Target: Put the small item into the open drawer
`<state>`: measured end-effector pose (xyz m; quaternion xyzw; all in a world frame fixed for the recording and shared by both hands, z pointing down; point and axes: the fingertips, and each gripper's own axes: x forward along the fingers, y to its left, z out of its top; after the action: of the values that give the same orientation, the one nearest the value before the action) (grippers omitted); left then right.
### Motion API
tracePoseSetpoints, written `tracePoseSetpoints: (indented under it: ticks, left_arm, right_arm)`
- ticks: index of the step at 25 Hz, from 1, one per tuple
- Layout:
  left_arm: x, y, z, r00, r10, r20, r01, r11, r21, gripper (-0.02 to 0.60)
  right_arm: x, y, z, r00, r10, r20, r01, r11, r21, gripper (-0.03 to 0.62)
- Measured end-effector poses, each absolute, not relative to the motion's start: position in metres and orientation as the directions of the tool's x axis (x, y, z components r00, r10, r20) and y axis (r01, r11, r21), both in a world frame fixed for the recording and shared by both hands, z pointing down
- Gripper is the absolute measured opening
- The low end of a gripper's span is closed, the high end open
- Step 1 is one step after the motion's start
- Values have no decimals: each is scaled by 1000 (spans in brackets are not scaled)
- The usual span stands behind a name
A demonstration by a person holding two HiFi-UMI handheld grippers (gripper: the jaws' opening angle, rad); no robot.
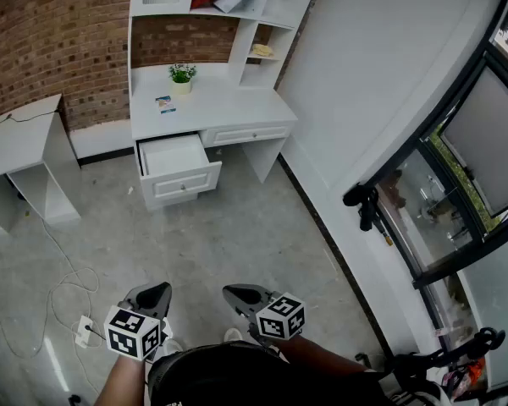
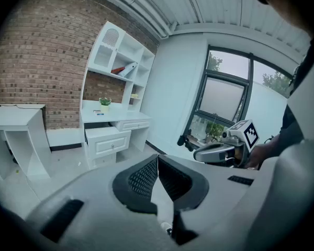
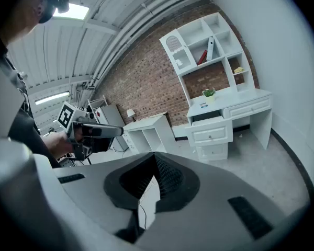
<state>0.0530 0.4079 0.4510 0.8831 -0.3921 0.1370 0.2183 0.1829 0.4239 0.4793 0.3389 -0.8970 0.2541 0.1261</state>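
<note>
A small blue-and-white item (image 1: 165, 103) lies on the white desk (image 1: 229, 104), left of centre, near a potted plant (image 1: 182, 75). Below it the desk's left drawer (image 1: 173, 155) stands pulled out, and what shows of its inside holds nothing. Both grippers are far from the desk, low in the head view over the floor. My left gripper (image 1: 157, 293) is shut with nothing in it, its fingertips meeting (image 2: 157, 158). My right gripper (image 1: 237, 294) is likewise shut and holds nothing (image 3: 155, 158). The drawer (image 3: 212, 127) and the item (image 3: 203, 105) show distantly in the right gripper view.
A white side shelf unit (image 1: 25, 155) stands left of the desk. Cables and a power strip (image 1: 83, 328) lie on the grey floor at lower left. A white wall and a window (image 1: 457, 184) run along the right. The desk's right drawer (image 1: 247, 134) is closed.
</note>
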Motion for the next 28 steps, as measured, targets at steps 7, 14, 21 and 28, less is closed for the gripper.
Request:
tracePoseSetpoints:
  ticks: [7, 14, 21, 28]
  left_arm:
    - [50, 405, 454, 665, -625, 410, -744, -605, 284, 18]
    - [37, 402, 454, 687, -604, 404, -723, -627, 291, 18]
    - [5, 406, 457, 700, -594, 397, -710, -639, 295, 18]
    - [-40, 419, 470, 696, -588, 411, -713, -633, 302, 18]
  right_arm:
    - [180, 422, 481, -737, -546, 399, -675, 633, -379, 5]
    - [163, 421, 483, -722, -566, 398, -692, 600, -402, 5]
    - [130, 432, 485, -714, -568, 410, -699, 600, -388, 5]
    - [103, 439, 489, -681, -602, 417, -732, 568, -376, 5]
